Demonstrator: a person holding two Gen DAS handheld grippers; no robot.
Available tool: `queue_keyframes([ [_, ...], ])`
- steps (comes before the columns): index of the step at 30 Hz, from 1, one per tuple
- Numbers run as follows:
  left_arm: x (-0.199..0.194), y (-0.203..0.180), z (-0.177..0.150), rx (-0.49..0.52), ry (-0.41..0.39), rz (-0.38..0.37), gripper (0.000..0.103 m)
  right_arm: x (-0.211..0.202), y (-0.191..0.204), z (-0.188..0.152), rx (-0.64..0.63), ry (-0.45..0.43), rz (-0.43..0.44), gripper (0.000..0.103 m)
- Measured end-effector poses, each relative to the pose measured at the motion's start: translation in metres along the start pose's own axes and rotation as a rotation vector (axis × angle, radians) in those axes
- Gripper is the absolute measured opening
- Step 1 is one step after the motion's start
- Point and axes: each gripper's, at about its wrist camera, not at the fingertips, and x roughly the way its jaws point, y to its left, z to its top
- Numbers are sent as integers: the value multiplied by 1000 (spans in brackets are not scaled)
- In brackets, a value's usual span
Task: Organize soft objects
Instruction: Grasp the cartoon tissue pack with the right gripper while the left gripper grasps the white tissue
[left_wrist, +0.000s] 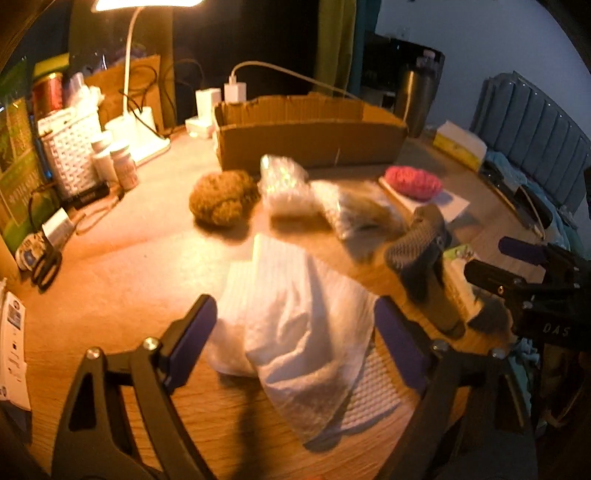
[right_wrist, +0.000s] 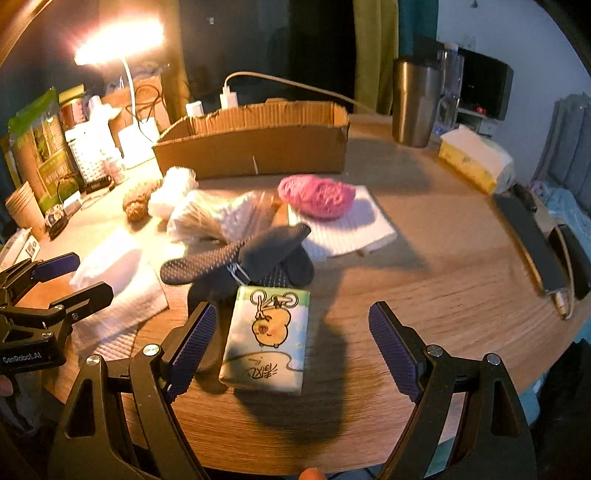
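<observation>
On the wooden table lie soft objects: a white cloth in a clear bag (left_wrist: 295, 325), a brown yarn ball (left_wrist: 221, 197), a clear bag of white stuff (left_wrist: 284, 188), a pink knitted piece (left_wrist: 413, 181) on a white pad, dark socks (right_wrist: 255, 254), and a tissue pack with a cartoon (right_wrist: 269, 336). An open cardboard box (right_wrist: 255, 147) stands behind them. My left gripper (left_wrist: 295, 332) is open, its fingers either side of the white cloth. My right gripper (right_wrist: 291, 339) is open around the tissue pack and also shows in the left wrist view (left_wrist: 517, 266).
A lamp base (left_wrist: 144, 136), white basket (left_wrist: 70, 151), bottles and packets crowd the left side. A steel tumbler (right_wrist: 413, 103) and a tissue box (right_wrist: 476, 158) stand at the back right. A dark case (right_wrist: 535, 243) lies near the right edge.
</observation>
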Motion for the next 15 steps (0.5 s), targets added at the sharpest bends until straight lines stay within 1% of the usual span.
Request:
queue_keyframes([
  [4,12,0,-3,8,40,2,85,7,1,-3,-10,18,23,87],
  [5,14,0,-4,10,49,1,78,8,2,-3,-11,21,29,87],
  [6,16,0,-5,13,61,-7,69,10,2,-3,-14,27,32,84],
  [7,18,1,-5,14,70,-11,66,11,2,-3,-14,28,35,78],
  [9,18,2,-5,18,74,-6,62,12,0,-4,-13,33,43,71],
  [11,17,1,-5,26,77,-6,56,12,0,-5,-13,36,50,68],
  [12,17,0,-5,34,78,-9,52,12,-1,-5,-15,40,58,65],
  [13,16,-1,-6,40,82,-14,49,12,0,-6,-20,41,64,58],
  [15,15,-5,-6,56,93,-30,36,11,2,-6,-32,41,62,49],
])
